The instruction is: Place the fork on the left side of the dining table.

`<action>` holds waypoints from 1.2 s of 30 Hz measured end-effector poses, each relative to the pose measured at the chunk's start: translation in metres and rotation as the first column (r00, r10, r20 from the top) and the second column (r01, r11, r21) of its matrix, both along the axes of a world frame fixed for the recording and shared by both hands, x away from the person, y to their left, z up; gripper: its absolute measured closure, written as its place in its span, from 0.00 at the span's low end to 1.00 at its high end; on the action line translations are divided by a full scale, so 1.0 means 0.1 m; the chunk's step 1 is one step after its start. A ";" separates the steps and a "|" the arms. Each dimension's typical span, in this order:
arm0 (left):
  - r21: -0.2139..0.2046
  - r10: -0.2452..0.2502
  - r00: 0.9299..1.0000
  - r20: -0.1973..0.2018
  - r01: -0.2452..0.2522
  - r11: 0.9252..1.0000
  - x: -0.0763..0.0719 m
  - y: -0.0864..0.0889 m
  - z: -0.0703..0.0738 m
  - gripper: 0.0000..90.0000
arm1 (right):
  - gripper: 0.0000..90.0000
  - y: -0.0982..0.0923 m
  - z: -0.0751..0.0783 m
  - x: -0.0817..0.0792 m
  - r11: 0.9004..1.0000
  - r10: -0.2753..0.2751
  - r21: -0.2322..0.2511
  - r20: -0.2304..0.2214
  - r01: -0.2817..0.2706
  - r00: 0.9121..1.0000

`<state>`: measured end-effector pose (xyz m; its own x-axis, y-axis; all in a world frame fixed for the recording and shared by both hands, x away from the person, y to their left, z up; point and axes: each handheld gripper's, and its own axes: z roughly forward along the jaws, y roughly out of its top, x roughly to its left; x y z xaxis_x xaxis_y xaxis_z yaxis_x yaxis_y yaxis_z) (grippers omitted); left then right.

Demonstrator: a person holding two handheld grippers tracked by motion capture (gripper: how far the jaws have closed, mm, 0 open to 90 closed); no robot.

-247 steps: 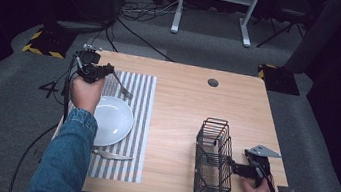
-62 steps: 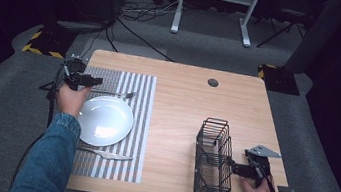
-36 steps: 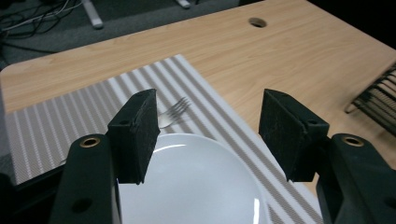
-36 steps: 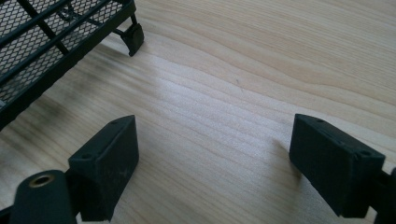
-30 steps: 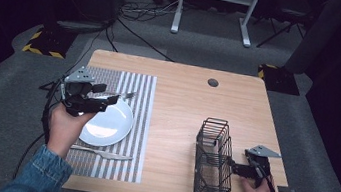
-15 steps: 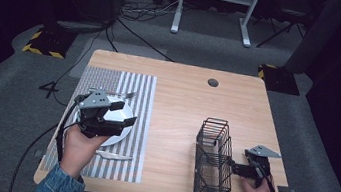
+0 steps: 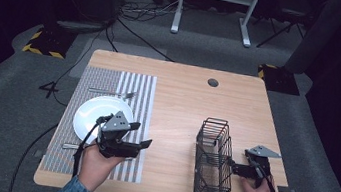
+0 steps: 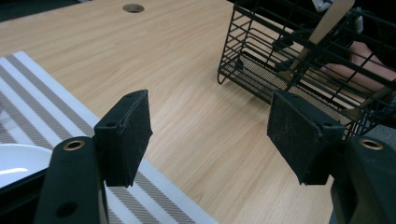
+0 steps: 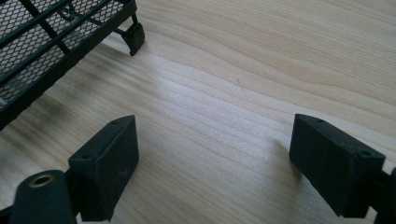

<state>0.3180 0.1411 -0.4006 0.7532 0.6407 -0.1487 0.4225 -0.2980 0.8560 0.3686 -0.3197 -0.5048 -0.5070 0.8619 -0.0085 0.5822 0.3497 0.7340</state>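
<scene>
My left gripper (image 7: 140,136) hovers low over the right edge of the striped placemat (image 7: 110,80), beside the white plate (image 7: 95,113). Its jaws point right toward the black wire basket (image 7: 213,157) and have just been opening; nothing is between them. In the left gripper view my left gripper (image 8: 210,126) stands wide over bare wood, with the basket (image 8: 303,60) ahead and the plate (image 8: 18,161) at lower left. My right gripper (image 7: 233,168) rests open on the table just right of the basket. In the right gripper view my right gripper (image 9: 210,144) frames bare wood, with the basket (image 9: 56,32) at top left.
A fork (image 7: 111,91) lies on the placemat behind the plate. A silver utensil (image 7: 68,146) lies at the placemat's front, partly under my left hand. A cable hole (image 7: 213,82) sits at the wooden table's (image 7: 182,107) back. Bare wood lies between placemat and basket.
My left hand has swung from the plate's back left down to the placemat's front right, and its jaws now point at the basket. The right hand has kept still.
</scene>
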 end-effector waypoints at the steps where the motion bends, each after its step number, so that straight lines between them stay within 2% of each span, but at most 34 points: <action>1: -0.015 0.006 1.000 0.003 -0.006 1.000 -0.01 -0.04 -0.06 0.34 | 0.18 0.00 0.00 0.00 1.000 0.001 0.000 0.000 -0.001 1.000; 3: -0.023 -0.004 1.000 -0.008 0.003 1.000 -0.02 -0.14 -0.20 0.34 | 0.18 0.00 0.00 0.00 1.000 0.003 -0.002 0.002 -0.003 1.000; 6: -0.012 -0.018 1.000 -0.021 0.017 1.000 -0.02 -0.24 -0.31 0.35 | 0.18 0.00 0.00 0.00 1.000 0.004 -0.002 0.002 -0.004 1.000; 8: -0.008 -0.035 0.998 -0.051 0.035 0.999 -0.02 -0.31 -0.40 0.35 | 0.18 0.00 0.00 0.00 1.000 0.004 -0.002 0.002 -0.004 1.000; 9: -0.008 -0.035 0.998 -0.051 0.035 0.999 -0.02 -0.31 -0.40 0.35 | 0.18 0.00 0.00 0.00 1.000 0.004 -0.001 0.002 -0.004 1.000; 10: 0.008 -0.057 0.996 -0.071 0.057 0.998 -0.02 -0.40 -0.48 0.35 | 0.18 0.00 0.00 0.00 1.000 0.004 -0.002 0.002 -0.004 1.000; 14: 0.028 -0.075 0.993 -0.091 0.078 0.997 -0.02 -0.49 -0.57 0.34 | 0.18 0.00 0.00 0.00 1.000 0.004 -0.002 0.002 -0.004 1.000; 16: 0.059 -0.091 0.991 -0.102 0.097 0.994 -0.03 -0.58 -0.66 0.34 | 0.18 0.00 0.00 0.00 1.000 0.004 -0.001 0.002 -0.004 1.000; 18: 0.070 -0.100 0.989 -0.112 0.108 0.992 -0.04 -0.62 -0.69 0.34 | 0.18 0.00 0.00 0.00 1.000 0.004 -0.002 0.002 -0.004 1.000; 23: 0.135 -0.143 0.981 -0.134 0.161 0.978 -0.08 -0.79 -0.83 0.33 | 0.18 0.00 0.00 0.00 1.000 0.004 -0.002 0.002 -0.004 1.000; 26: 0.186 -0.158 0.980 -0.124 0.179 0.966 -0.10 -0.86 -0.88 0.33 | 0.18 0.00 0.00 0.00 1.000 0.004 -0.002 0.002 -0.004 1.000; 27: 0.186 -0.158 0.980 -0.124 0.179 0.966 -0.10 -0.86 -0.88 0.33 | 0.18 0.00 0.00 0.00 1.000 0.004 -0.002 0.002 -0.004 1.000; 29: 0.214 -0.160 0.980 -0.118 0.183 0.960 -0.13 -0.91 -0.91 0.32 | 0.18 0.00 0.00 0.00 1.000 0.004 -0.002 0.002 -0.004 1.000; 31: 0.243 -0.174 0.978 -0.117 0.198 0.950 -0.16 -0.96 -0.96 0.32 | 0.18 0.00 0.00 0.00 1.000 0.005 -0.002 0.002 -0.005 1.000; 32: 0.243 -0.174 0.978 -0.117 0.198 0.950 -0.16 -0.96 -0.96 0.31 | 0.18 0.00 0.00 0.00 1.000 0.005 -0.002 0.002 -0.005 1.000; 33: 0.278 -0.182 0.977 -0.111 0.206 0.938 -0.18 -1.01 -1.00 0.30 | 0.18 0.00 0.00 0.00 1.000 0.005 -0.002 0.002 -0.005 1.000; 34: 0.291 -0.180 0.981 -0.078 0.195 0.937 -0.19 -1.03 -1.03 0.29 | 0.18 0.00 0.00 0.00 1.000 0.005 -0.002 0.002 -0.005 1.000; 36: 0.293 -0.185 0.979 -0.085 0.202 0.935 -0.18 -1.03 -1.03 0.26 | 0.18 0.00 0.00 -0.01 1.000 0.005 -0.001 0.002 -0.005 1.000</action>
<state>0.2999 0.0379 -0.5035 0.8629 0.5050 -0.0183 0.3755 -0.6164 0.6921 0.3681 -0.3201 -0.5048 -0.5115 0.8592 -0.0108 0.5788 0.3539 0.7347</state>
